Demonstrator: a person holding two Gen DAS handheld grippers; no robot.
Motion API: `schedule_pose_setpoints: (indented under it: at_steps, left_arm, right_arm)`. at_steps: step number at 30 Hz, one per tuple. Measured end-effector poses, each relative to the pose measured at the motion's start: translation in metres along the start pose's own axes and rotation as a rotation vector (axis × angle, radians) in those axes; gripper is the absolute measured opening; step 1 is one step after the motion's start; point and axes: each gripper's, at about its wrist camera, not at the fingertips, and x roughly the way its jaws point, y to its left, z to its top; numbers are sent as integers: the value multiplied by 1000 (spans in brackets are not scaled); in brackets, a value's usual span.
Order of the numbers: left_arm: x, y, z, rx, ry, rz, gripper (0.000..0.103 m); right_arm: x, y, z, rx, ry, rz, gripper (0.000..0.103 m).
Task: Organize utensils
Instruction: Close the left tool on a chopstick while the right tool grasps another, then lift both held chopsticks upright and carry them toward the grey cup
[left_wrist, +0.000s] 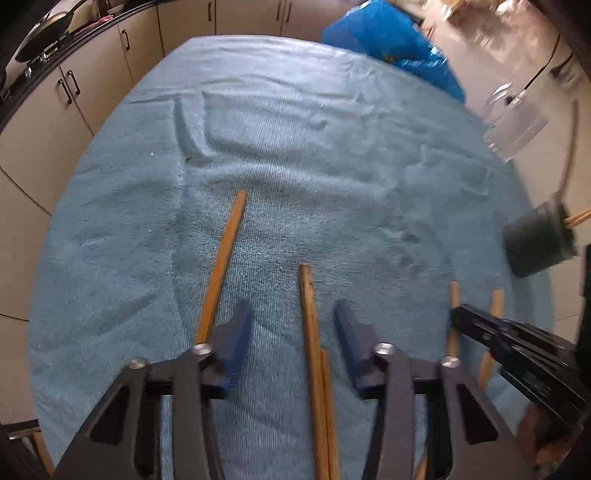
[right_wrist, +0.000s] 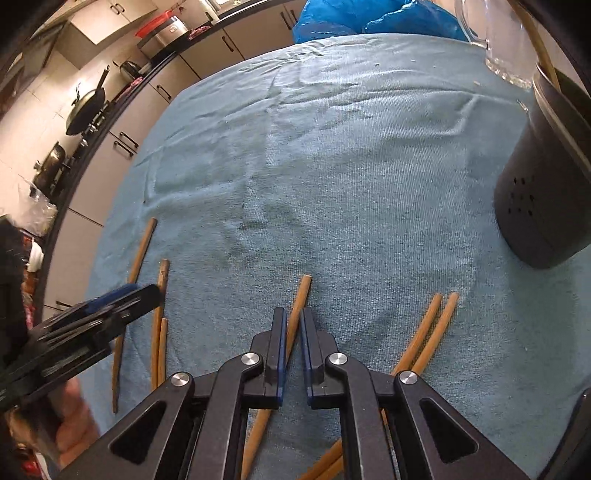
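Blue towel (right_wrist: 351, 166) covers the worktop. Right gripper (right_wrist: 292, 325) fingers clamp one chopstick (right_wrist: 301, 299); left gripper (left_wrist: 293, 321) fingers straddle a chopstick pair (left_wrist: 312, 332), not touching. Open towel ahead.

Light blue ribbed towel (right_wrist: 351, 177) covers the surface — tan wooden chopsticks (right_wrist: 428, 332) stand out on it. The holder (right_wrist: 546, 199) reads dark grey, dotted with small holes. Black gripper arms carry blue pads (right_wrist: 282, 343) — behind, a bright blue bag (left_wrist: 391, 40), possibly plastic, against beige cabinets (left_wrist: 44, 122).
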Motion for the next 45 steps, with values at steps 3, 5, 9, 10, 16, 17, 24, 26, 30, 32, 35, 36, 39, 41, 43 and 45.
schedule_pose_setpoints:
  at_steps: [3, 5, 9, 10, 16, 17, 24, 26, 30, 32, 35, 36, 39, 41, 43, 45]
  left_arm:
    - [4, -8, 3, 28, -9, 46, 27]
    - [5, -12, 2, 46, -20, 83, 25]
    - [6, -22, 0, 78, -40, 116, 8]
    - [6, -23, 1, 77, -44, 123, 7]
    - [-2, -9, 5, 47, -86, 43, 7]
    - [-9, -4, 6, 39, -109, 31, 7]
    - [-91, 19, -4, -19, -352, -45, 6]
    - [-113, 20, -11, -26, -423, -54, 6]
    - [-151, 17, -32, -25, -578, -32, 6]
    - [-166, 15, -43, -21, -632, -25, 6]
    - [-185, 11, -59, -14, -687, -25, 6]
    - [-190, 9, -64, -14, -700, -23, 6]
    - [-195, 11, -76, -16, -711, -36, 6]
    - [-199, 11, -87, -19, -739, -15, 6]
    - [-202, 9, -94, -7, -748, -5, 6]
    - [-206, 8, -98, -13, -746, -6, 6]
  right_arm:
    - [0, -2, 2, -1, 11, 9, 6]
    - [0, 0, 4, -16, 24, -1, 7]
    - [4, 15, 7, -72, 42, -76, 7]
    - [5, 19, 7, -87, 40, -100, 7]
    - [8, 24, 11, -72, 17, -98, 6]
    - [4, 23, 12, -57, -1, -71, 6]
    - [-75, 49, 0, -112, -321, 46, 5]
    - [-99, 59, -10, -151, -426, 65, 5]
    - [-136, 73, -43, -214, -619, 82, 5]
    - [-147, 77, -61, -236, -695, 87, 5]
    - [-158, 84, -83, -266, -770, 91, 5]
    - [-159, 86, -88, -272, -788, 93, 5]
    - [-167, 91, -104, -298, -829, 89, 5]
    - [-171, 89, -113, -319, -845, 92, 5]
    - [-173, 92, -120, -335, -853, 76, 5]
    - [-174, 91, -125, -339, -855, 79, 5]
